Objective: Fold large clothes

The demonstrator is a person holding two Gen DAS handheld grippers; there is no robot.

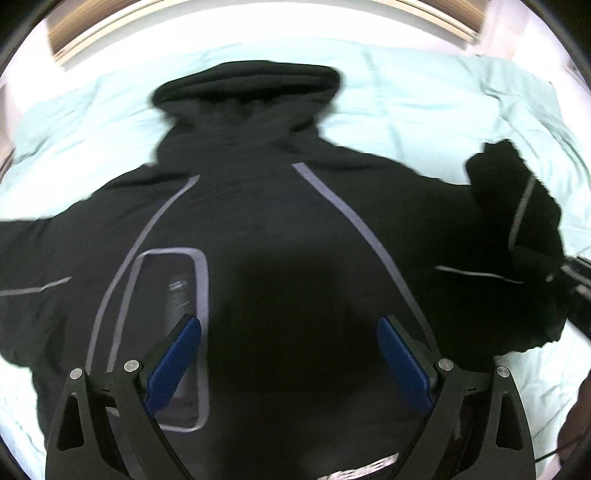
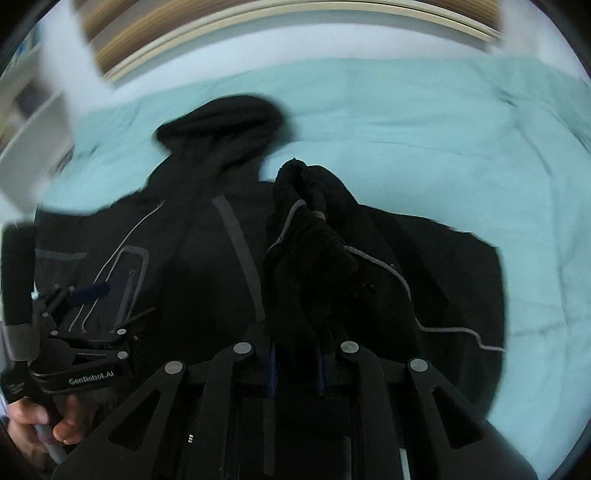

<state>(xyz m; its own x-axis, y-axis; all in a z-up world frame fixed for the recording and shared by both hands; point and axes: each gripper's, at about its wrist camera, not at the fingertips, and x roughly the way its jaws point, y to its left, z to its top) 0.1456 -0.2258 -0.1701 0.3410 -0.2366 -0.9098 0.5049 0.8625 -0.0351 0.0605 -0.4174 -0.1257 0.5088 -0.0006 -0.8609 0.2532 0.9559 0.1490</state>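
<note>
A black hooded jacket (image 1: 280,236) with grey piping lies spread on a pale green bed cover, hood at the far side. My left gripper (image 1: 289,325) is open and empty, its blue pads (image 1: 173,365) hovering over the jacket's lower body beside a grey-outlined pocket (image 1: 173,280). My right gripper (image 2: 297,354) is shut on the jacket's right sleeve (image 2: 314,236), which is bunched and lifted above the body. In the left wrist view that lifted sleeve (image 1: 517,206) rises at the right. The right wrist view shows the left gripper (image 2: 88,302) at the left.
The pale green bed cover (image 1: 424,110) surrounds the jacket. A wooden headboard or frame (image 2: 258,33) runs along the far edge. The person's hand (image 2: 33,417) holds the left gripper's handle at lower left of the right wrist view.
</note>
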